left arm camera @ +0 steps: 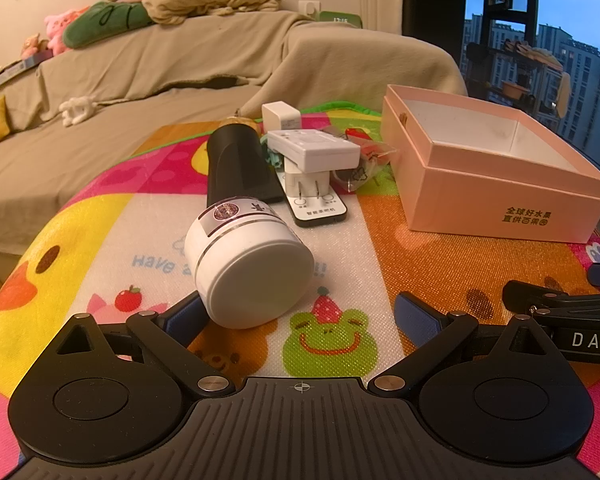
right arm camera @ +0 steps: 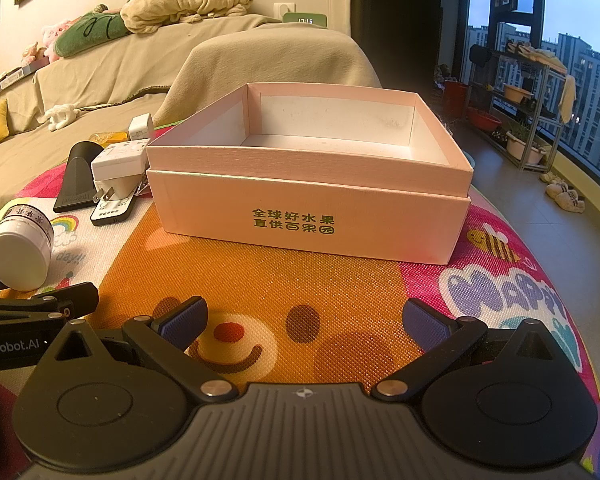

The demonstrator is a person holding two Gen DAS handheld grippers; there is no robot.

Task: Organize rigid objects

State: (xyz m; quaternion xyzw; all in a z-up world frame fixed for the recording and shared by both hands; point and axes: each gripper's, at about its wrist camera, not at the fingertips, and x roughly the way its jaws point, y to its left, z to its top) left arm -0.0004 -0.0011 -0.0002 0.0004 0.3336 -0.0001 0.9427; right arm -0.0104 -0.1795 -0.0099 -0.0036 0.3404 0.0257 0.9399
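A white jar point(left arm camera: 249, 264) lies on its side on the colourful mat, just ahead of my open left gripper point(left arm camera: 300, 316); its left finger is beside the jar's base. Behind it lie a black nozzle point(left arm camera: 236, 164), a white plug adapter point(left arm camera: 312, 156) on a remote point(left arm camera: 320, 208), and a white charger cube point(left arm camera: 281, 117). An open pink box point(right arm camera: 312, 184), empty inside, stands ahead of my open, empty right gripper point(right arm camera: 304, 324). The jar point(right arm camera: 20, 248), nozzle point(right arm camera: 76, 176) and adapter point(right arm camera: 116, 164) show at the left of the right wrist view.
A beige-covered sofa point(left arm camera: 120, 92) with cushions and soft toys runs behind the table. A small clear packet point(left arm camera: 372, 160) lies by the box. The mat's point(right arm camera: 512, 292) curved edge is at the right, with floor, a rack and windows beyond.
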